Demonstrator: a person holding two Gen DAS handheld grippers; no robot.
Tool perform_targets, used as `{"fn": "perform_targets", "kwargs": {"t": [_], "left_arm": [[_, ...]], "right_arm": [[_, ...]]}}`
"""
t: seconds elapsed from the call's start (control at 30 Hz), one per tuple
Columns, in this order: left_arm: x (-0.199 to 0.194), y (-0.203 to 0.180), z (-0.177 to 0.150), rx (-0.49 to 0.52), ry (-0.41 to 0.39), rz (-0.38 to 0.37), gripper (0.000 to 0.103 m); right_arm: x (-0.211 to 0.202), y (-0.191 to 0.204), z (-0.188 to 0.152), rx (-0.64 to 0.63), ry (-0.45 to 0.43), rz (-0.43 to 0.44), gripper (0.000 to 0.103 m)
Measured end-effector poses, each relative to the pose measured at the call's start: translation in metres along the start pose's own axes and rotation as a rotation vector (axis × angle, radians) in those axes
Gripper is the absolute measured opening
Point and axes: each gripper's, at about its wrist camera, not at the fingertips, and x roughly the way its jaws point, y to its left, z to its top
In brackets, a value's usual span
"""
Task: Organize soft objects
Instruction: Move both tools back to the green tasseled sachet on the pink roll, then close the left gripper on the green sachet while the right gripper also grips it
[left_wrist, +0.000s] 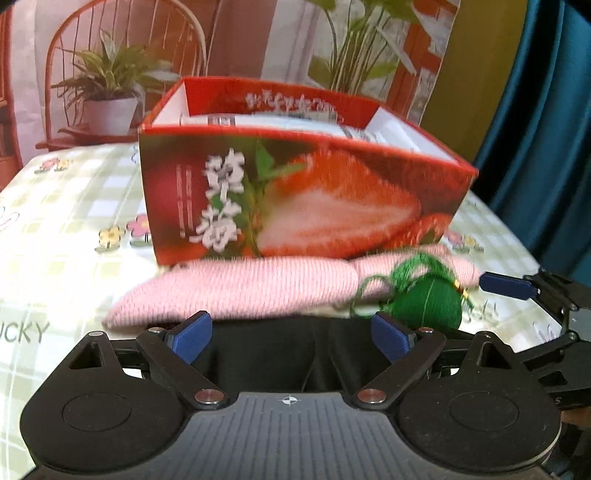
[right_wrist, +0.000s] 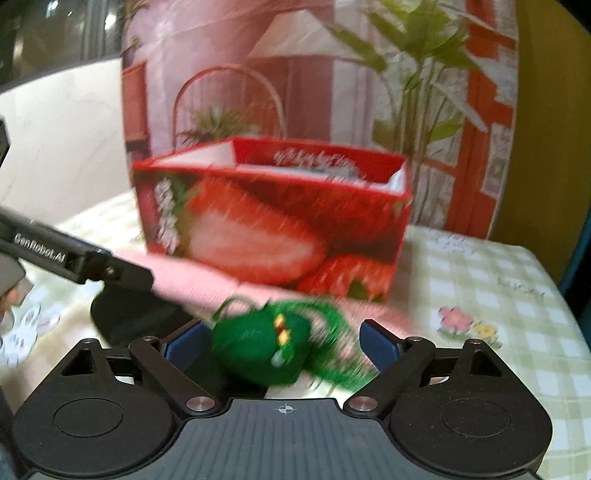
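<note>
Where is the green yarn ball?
The green yarn ball lies on the table between the right gripper's open fingers, against the pink knit, in front of the strawberry box.

In my left wrist view the box (left_wrist: 303, 195) stands mid-frame on the table (left_wrist: 55, 229). The knitted cloth (left_wrist: 236, 291) lies before it, touching its base. The yarn ball (left_wrist: 428, 299) sits at the cloth's right end. A dark cloth (left_wrist: 280, 350) lies lowest, between my gripper's fingers.
</note>
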Motion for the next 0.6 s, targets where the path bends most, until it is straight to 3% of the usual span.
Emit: {"fn": "perform_targets", "kwargs": {"t": [0.17,0.3,0.43,0.6], "left_arm": [[0.006,0.009,-0.006,-0.032,0.032,0.050,0.098],[0.011,0.023,-0.010,-0.083,0.058,0.106,0.100],[0.018,0.036,-0.018,-0.138,0.094,0.101,0.102],[0.019,0.039,-0.023,-0.112,0.081,0.104,0.103]], "right_arm": [[0.016,0.003,-0.001,-0.004,0.039,0.012,0.083],[0.026,0.004,0.000,0.008,0.077,0.037,0.063],[0.030,0.018,0.002,-0.024,0.090,0.069,0.059],[0.032,0.033,0.002,-0.059,0.091,0.082,0.060]]}}
